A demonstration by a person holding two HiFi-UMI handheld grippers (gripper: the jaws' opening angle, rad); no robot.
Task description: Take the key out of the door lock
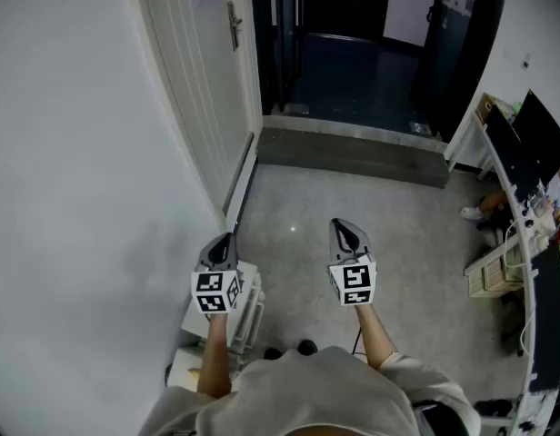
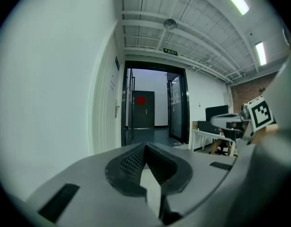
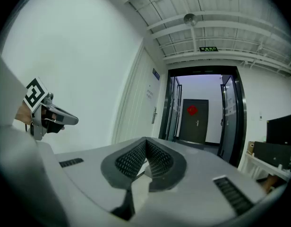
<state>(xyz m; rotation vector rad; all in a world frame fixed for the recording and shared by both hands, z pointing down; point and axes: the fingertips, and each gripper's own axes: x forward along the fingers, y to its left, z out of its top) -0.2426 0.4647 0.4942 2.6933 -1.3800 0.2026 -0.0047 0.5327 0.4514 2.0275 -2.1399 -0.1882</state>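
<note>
A white door stands in the left wall, far ahead of me, with a metal handle on it. The handle also shows small in the left gripper view and in the right gripper view. A key is too small to make out in any view. My left gripper is held out near the left wall, its jaws shut and empty. Beside it, my right gripper is held level over the floor, also shut on nothing. Both are well short of the door.
Beyond a grey step lies a dark corridor with a dark door bearing a red ornament. A white desk with monitors lines the right wall. A white rack stands on the floor below my left gripper.
</note>
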